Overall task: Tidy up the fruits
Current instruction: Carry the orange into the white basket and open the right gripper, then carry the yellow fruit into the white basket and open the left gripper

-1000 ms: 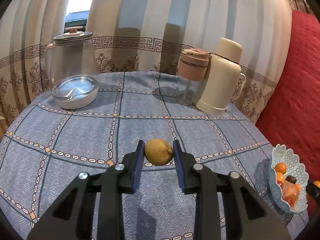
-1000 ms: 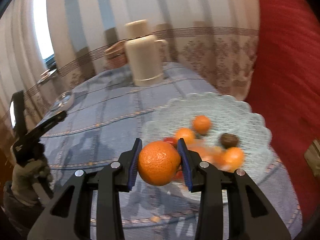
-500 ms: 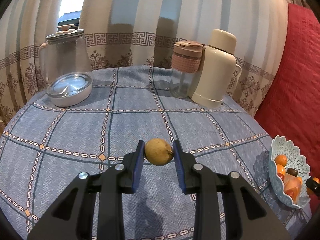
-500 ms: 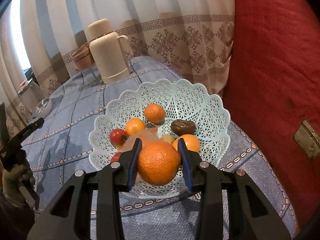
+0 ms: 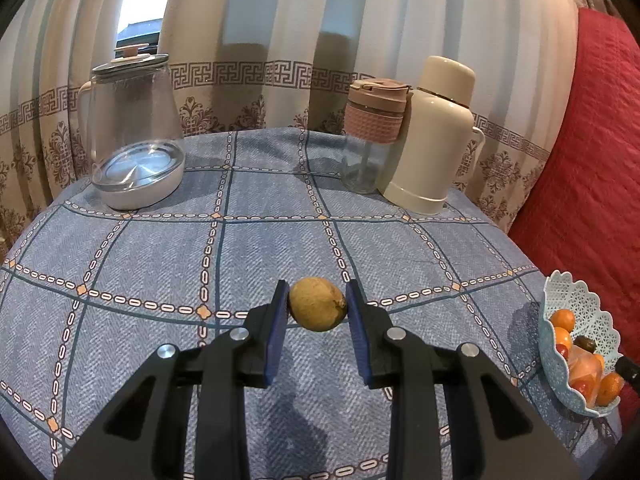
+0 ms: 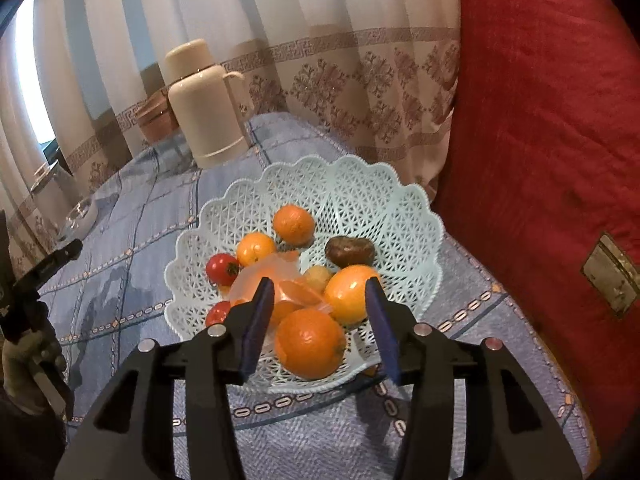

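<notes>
My left gripper point(image 5: 317, 308) is shut on a small yellow-brown lemon point(image 5: 317, 304) and holds it above the blue checked tablecloth. The pale blue lattice fruit basket point(image 5: 582, 304) stands at the table's far right edge. In the right wrist view my right gripper point(image 6: 318, 314) is open over the near side of the basket point(image 6: 360, 196). A large orange point(image 6: 310, 342) lies in the basket between and below the fingers, free of both pads. The basket also holds other oranges, two red tomatoes point(image 6: 222, 269), a brown fruit point(image 6: 349, 251) and a pale orange plastic piece.
A glass kettle point(image 5: 132, 120) on its base stands at the back left. A pink-lidded glass cup point(image 5: 372, 128) and a cream thermos point(image 5: 434, 136) stand at the back right. A red cushion point(image 6: 540, 140) rises close behind the basket.
My right gripper has opened and the large orange has dropped from it into the basket. My left gripper still holds the lemon, with the view shifted slightly.
</notes>
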The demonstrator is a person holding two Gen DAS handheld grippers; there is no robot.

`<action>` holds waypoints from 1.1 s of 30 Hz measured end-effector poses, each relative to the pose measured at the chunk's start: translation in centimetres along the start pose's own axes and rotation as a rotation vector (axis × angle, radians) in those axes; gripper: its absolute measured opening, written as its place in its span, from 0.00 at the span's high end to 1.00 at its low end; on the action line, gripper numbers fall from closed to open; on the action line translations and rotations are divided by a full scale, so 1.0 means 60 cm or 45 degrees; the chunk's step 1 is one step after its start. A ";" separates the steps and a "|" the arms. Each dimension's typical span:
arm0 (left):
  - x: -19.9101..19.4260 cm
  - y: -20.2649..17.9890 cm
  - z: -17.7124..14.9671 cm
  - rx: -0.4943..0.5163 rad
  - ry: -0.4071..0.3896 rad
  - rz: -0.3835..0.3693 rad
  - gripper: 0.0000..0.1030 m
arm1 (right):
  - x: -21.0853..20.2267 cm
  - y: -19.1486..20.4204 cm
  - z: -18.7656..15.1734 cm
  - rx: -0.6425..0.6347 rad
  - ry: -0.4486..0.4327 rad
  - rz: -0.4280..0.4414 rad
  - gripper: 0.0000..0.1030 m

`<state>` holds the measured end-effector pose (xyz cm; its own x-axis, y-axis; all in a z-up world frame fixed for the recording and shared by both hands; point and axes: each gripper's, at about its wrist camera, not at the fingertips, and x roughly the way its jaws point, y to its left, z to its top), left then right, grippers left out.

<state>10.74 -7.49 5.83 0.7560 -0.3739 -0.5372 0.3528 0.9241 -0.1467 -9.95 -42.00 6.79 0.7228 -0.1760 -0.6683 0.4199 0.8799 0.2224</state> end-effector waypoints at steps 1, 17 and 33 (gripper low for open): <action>0.000 0.000 0.000 -0.001 0.000 0.000 0.72 | -0.005 -0.002 0.001 -0.003 -0.007 -0.005 0.53; -0.039 -0.050 -0.025 0.055 0.007 -0.083 0.72 | -0.042 -0.021 -0.024 -0.110 -0.006 -0.005 0.53; -0.088 -0.156 -0.048 0.109 0.045 -0.290 0.72 | -0.001 -0.016 -0.015 -0.209 0.002 0.048 0.47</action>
<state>1.85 -13.96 7.62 0.6325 -0.5673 -0.5273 0.5582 0.8059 -0.1973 -10.89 -42.42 5.95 0.7356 -0.1408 -0.6626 0.2968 0.9463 0.1284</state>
